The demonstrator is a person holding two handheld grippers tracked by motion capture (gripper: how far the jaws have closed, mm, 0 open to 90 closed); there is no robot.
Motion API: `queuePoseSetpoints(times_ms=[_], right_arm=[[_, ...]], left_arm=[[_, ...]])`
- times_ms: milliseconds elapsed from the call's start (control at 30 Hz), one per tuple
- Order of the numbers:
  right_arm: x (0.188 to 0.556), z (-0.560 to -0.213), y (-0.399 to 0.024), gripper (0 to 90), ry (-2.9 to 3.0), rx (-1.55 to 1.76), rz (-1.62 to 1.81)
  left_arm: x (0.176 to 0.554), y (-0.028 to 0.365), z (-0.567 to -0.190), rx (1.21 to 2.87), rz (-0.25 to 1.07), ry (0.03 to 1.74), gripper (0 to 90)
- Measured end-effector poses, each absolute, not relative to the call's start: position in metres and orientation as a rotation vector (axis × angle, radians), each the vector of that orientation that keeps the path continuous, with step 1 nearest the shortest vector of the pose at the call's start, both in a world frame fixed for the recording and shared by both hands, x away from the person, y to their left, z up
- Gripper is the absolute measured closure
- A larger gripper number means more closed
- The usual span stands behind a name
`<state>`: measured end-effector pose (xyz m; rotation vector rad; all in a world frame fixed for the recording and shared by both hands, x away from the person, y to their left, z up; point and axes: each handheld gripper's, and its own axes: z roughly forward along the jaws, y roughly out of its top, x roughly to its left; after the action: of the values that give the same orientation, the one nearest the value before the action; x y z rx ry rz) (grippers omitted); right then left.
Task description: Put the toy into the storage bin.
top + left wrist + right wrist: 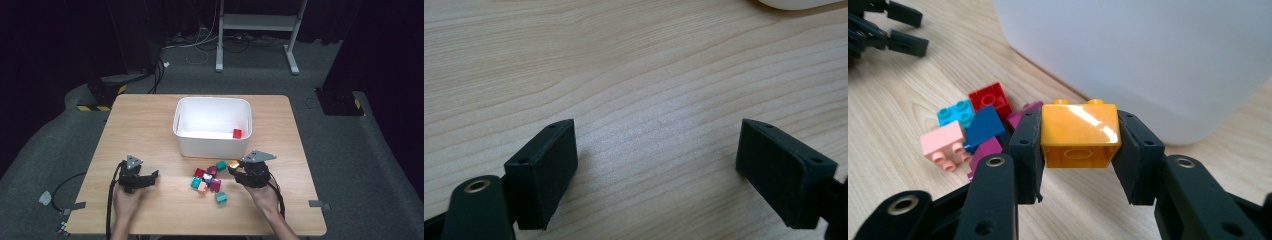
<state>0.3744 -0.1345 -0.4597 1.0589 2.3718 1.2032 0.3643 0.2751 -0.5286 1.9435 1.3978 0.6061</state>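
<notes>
- While a white bin [212, 127] stands on the far half of a wooden table [150, 130], a single red brick [237, 133] is seen lying inside it, in the near right corner of its floor.
- Just in front of the bin's near right corner, an orange brick [1080, 135] is held clear of the table by the right gripper [1080, 150], its two black pads pressed flat against the brick's opposite sides.
- The orange brick is shown as a glossy two-by-two block, studs turned toward the bin's wall and its hollow underside toward the camera, with a bright streak of light across its top face.
- Beside the bin's near wall, a loose pile of bricks [210, 181] is left on the table: red, teal, pink, magenta and dark blue pieces are made out, one teal piece lying a little apart on the near side.
- Well to the left of the bin's near left corner, the left gripper [656, 170] is held low over bare wood, its jaws spread wide with nothing between them.
</notes>
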Motion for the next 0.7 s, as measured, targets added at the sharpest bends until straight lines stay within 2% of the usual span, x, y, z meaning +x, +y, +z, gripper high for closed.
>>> queuePoseSetpoints(times_ms=[700], right_arm=[[0.385,-0.397,-0.15,58.4,2.333,1.022,1.323]], left_arm=[[0.364,0.275,-0.528,1.947,0.604,1.397,17.0]])
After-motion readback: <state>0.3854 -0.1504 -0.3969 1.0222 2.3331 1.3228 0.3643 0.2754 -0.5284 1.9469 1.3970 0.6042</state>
